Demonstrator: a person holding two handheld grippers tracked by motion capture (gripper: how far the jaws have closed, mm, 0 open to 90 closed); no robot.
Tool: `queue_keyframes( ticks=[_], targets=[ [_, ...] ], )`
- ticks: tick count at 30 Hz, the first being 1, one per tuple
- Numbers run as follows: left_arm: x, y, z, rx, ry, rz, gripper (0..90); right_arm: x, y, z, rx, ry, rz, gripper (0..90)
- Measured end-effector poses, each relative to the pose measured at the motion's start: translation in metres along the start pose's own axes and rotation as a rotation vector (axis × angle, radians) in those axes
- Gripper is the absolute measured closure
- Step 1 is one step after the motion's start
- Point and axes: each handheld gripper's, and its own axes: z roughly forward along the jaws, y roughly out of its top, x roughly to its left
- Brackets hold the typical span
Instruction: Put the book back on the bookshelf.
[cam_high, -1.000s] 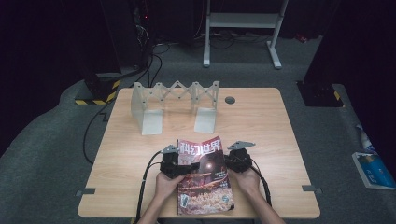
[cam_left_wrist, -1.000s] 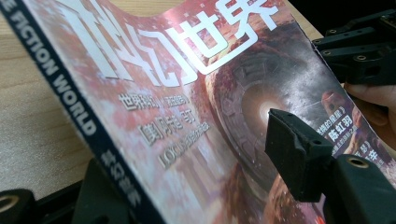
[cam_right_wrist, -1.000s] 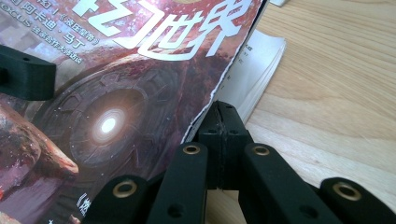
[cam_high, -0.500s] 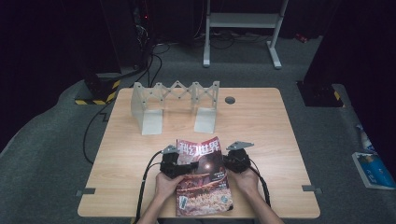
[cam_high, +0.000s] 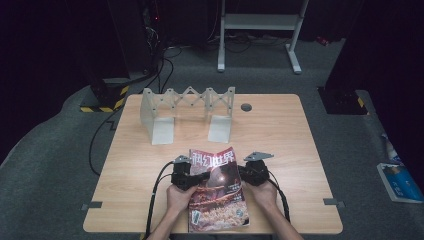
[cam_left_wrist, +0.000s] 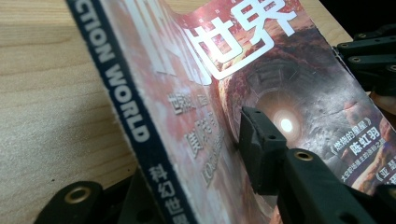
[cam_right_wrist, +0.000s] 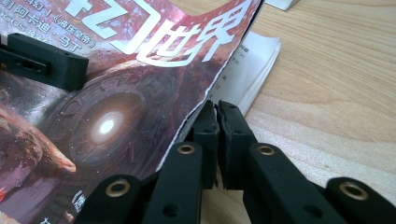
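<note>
A magazine (cam_high: 217, 195) with a reddish cover and white Chinese title lies near the table's front edge. At its left side my left gripper (cam_high: 200, 177) straddles the spine. In the left gripper view one jaw lies under the spine and the other pad (cam_left_wrist: 261, 149) rests on the cover (cam_left_wrist: 299, 93). These jaws have just been closing, with the magazine between them. My right gripper (cam_high: 245, 172) pinches the cover's free edge (cam_right_wrist: 212, 100), lifted off the white pages (cam_right_wrist: 252, 65). Its jaws have just been opening slightly, and the cover stays between the pads (cam_right_wrist: 216, 116).
A white accordion-style folding rack (cam_high: 187, 112) stands at the back of the wooden table (cam_high: 280, 135), with a grey round grommet (cam_high: 246, 107) to its right. Cables trail off the table's near left. A white metal stand (cam_high: 260, 30) is on the floor beyond.
The left gripper's upper jaw has come down onto the cover at the spine side. Both hands and the magazine keep their place.
</note>
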Motion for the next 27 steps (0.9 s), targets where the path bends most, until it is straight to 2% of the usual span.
queue_keyframes(
  ticks=[5,12,16,20,27],
  targets=[
    [0.0,0.002,-0.003,-0.011,-0.016,-0.014,73.7,-0.003,-0.003,-0.003,-0.007,0.001,0.009,81.8],
    [-0.002,0.003,-0.007,-0.036,-0.046,-0.028,77.1,-0.01,-0.01,-0.01,-0.023,-0.006,0.037,70.6],
    [-0.002,0.005,-0.01,-0.041,-0.064,-0.038,78.4,-0.017,-0.018,-0.017,-0.052,-0.023,0.052,62.5],
    [-0.002,0.005,-0.013,-0.044,-0.073,-0.039,79.0,-0.026,-0.023,-0.027,-0.055,-0.075,0.042,57.5],
    [-0.006,0.006,-0.018,-0.061,-0.093,-0.035,79.8,-0.043,-0.039,-0.041,-0.074,-0.154,0.067,51.0]
  ],
)
